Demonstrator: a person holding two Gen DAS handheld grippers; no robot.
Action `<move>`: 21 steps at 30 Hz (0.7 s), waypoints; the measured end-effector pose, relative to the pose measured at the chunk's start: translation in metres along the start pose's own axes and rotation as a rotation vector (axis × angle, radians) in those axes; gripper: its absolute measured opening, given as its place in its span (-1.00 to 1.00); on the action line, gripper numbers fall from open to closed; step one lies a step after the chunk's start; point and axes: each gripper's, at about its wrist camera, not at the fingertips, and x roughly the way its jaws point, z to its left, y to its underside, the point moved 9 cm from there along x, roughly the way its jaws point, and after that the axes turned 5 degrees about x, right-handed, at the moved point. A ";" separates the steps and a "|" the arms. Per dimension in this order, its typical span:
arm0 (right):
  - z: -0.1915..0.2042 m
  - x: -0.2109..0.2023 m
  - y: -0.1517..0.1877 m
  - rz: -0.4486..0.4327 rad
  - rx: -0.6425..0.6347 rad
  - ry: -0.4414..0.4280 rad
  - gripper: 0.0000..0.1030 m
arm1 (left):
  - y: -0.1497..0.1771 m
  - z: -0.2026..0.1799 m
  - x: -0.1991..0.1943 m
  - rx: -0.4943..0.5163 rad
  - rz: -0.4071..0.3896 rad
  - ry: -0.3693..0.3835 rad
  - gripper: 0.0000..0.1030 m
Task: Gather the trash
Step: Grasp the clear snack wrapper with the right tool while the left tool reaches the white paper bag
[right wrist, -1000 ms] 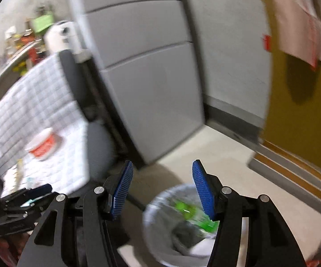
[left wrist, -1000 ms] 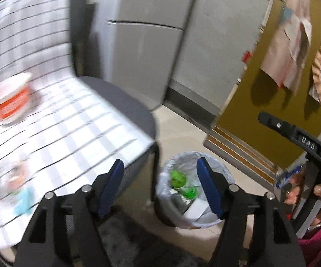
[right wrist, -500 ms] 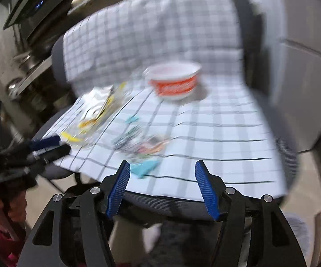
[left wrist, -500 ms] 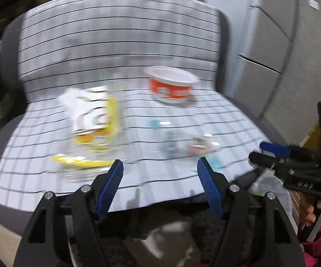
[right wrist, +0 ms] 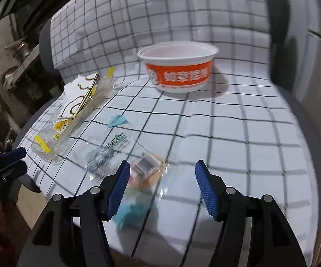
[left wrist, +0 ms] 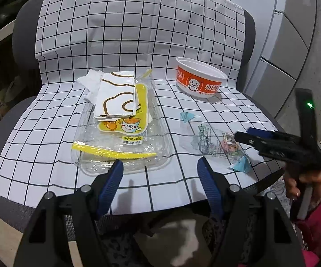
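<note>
Trash lies on a chair draped with a checked cloth [left wrist: 138,33]. A clear plastic bag with yellow print and folded paper [left wrist: 118,120] lies at the left, just beyond my open left gripper [left wrist: 159,169]. An orange-and-white bowl [left wrist: 199,81] [right wrist: 178,69] stands upright at the back right. A small clear wrapper with a barcode [left wrist: 218,143] [right wrist: 124,158] lies near the seat's front. My right gripper [right wrist: 162,173] hovers open over that wrapper's near end, nothing pressed between its pads. Its fingers [left wrist: 271,142] also show at the right of the left wrist view.
A small light-blue scrap [left wrist: 187,116] [right wrist: 118,120] lies between the bowl and the wrapper. Grey cabinets [left wrist: 293,44] stand to the chair's right. Dark shelving with clutter [right wrist: 15,44] is to the left. A person's hand and pink sleeve [left wrist: 309,191] hold the right gripper.
Both views have swung from the lined bin on the floor over to the chair seat. Both grippers have come closer to the trash there, the right one over the barcode wrapper.
</note>
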 end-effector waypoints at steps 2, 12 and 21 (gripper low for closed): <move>-0.004 0.007 0.000 0.022 0.020 -0.013 -0.01 | 0.002 0.003 0.000 -0.005 0.005 -0.008 0.30; -0.028 -0.058 0.005 -0.175 0.110 0.135 -0.97 | 0.001 0.015 -0.004 -0.020 -0.005 -0.041 0.30; -0.028 -0.064 0.063 0.025 0.175 0.103 -0.33 | 0.000 0.009 -0.004 -0.008 -0.003 -0.037 0.30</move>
